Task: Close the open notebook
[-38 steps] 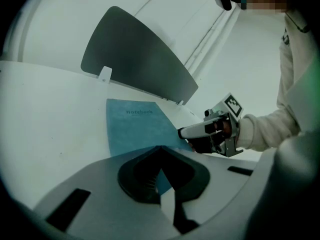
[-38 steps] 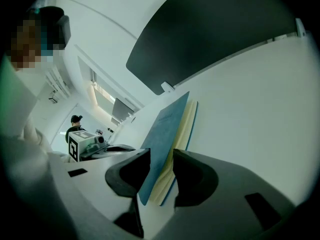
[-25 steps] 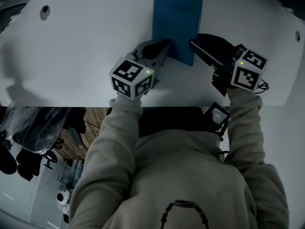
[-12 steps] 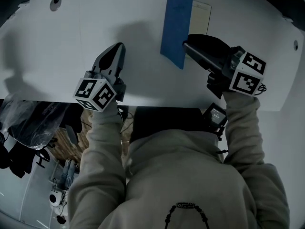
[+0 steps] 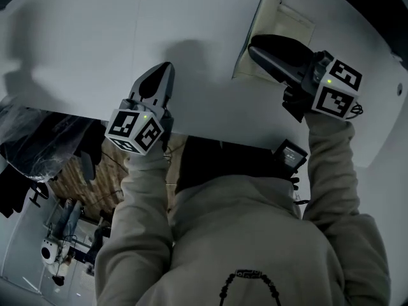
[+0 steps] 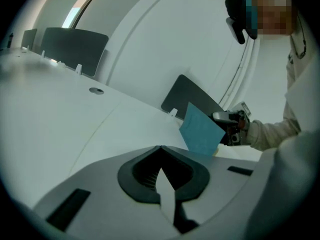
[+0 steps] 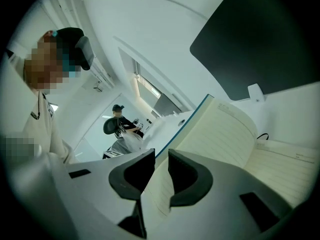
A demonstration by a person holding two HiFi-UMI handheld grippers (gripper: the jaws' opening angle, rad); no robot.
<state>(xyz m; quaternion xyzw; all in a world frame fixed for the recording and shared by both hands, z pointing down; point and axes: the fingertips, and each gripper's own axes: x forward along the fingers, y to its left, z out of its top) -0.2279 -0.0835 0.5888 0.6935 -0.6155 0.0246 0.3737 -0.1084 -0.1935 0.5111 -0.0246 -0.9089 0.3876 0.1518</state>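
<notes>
The right tongs (image 5: 254, 45) clamp the lifted leaf of the notebook (image 5: 284, 19) at its near edge. Its flat half lies on the table (image 5: 95, 43) just to their right, long axis running away from the person. The left tongs (image 5: 162, 69), closed and empty, sit well apart to the left, so closing likely falls to the right hand.

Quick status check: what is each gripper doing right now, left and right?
Left gripper: closed, nothing between its jaws.
Right gripper: closed on the raised half of the notebook.
</notes>
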